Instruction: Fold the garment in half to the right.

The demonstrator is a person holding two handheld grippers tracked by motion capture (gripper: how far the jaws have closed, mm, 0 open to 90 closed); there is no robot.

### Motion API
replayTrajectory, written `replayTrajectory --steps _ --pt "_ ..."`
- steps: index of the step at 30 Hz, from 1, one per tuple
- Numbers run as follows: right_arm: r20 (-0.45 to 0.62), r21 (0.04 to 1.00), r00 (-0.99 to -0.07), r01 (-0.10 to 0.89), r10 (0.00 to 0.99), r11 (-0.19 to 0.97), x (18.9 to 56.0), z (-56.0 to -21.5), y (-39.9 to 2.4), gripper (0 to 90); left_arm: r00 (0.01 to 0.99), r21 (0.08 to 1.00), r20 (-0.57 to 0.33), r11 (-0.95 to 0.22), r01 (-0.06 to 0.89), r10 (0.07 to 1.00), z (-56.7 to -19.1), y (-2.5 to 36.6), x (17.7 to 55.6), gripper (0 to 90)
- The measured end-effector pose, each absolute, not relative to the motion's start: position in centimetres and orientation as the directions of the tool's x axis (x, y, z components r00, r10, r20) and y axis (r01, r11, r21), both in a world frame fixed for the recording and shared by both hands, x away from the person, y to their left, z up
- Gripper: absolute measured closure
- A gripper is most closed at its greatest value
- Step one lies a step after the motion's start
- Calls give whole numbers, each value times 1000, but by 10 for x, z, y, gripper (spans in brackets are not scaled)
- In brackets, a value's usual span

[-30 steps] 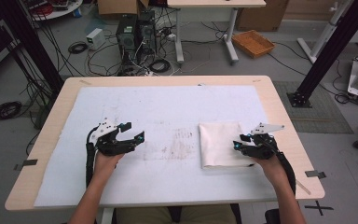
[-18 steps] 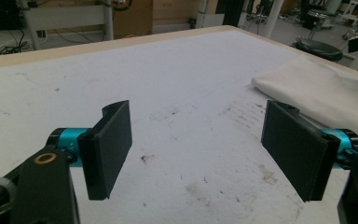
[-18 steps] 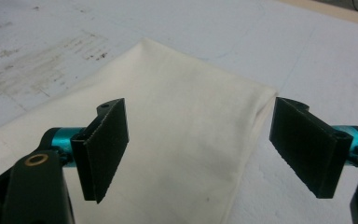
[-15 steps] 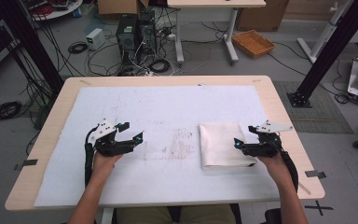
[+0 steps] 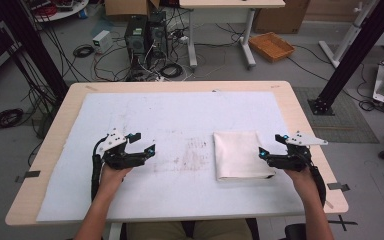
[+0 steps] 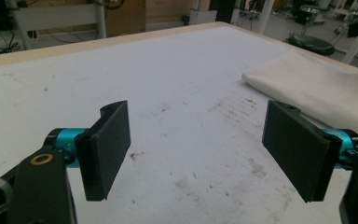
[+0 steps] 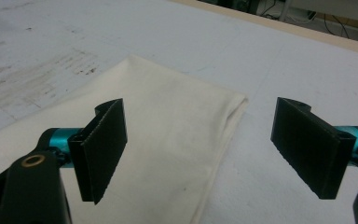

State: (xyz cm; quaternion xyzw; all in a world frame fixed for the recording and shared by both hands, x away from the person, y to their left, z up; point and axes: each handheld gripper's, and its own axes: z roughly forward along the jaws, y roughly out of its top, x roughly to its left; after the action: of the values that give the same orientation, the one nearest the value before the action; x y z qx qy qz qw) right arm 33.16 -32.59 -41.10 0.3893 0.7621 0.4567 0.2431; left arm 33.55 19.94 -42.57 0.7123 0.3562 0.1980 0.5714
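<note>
Right gripper view cuts off the folded cloth (image 7: 168, 135) below

No legible text, seemingly.

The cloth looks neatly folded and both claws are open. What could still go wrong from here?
The right claw has just been opening beside the folded cloth, nothing between its jaws; brushing that edge could undo the fold. The white mat has dark smudges next to the cloth, which might soil it if dragged.

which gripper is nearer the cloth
Right. The right gripper sits open at the cloth's right edge; the left gripper is open farther off, across the mat.
</note>
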Motion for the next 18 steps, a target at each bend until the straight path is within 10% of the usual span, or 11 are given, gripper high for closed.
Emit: replayTrajectory --steps 18 --pt "0 897 -580 360 815 256 320 -402 -332 175 700 969 -97 -93 228 707 -424 202 333 235"
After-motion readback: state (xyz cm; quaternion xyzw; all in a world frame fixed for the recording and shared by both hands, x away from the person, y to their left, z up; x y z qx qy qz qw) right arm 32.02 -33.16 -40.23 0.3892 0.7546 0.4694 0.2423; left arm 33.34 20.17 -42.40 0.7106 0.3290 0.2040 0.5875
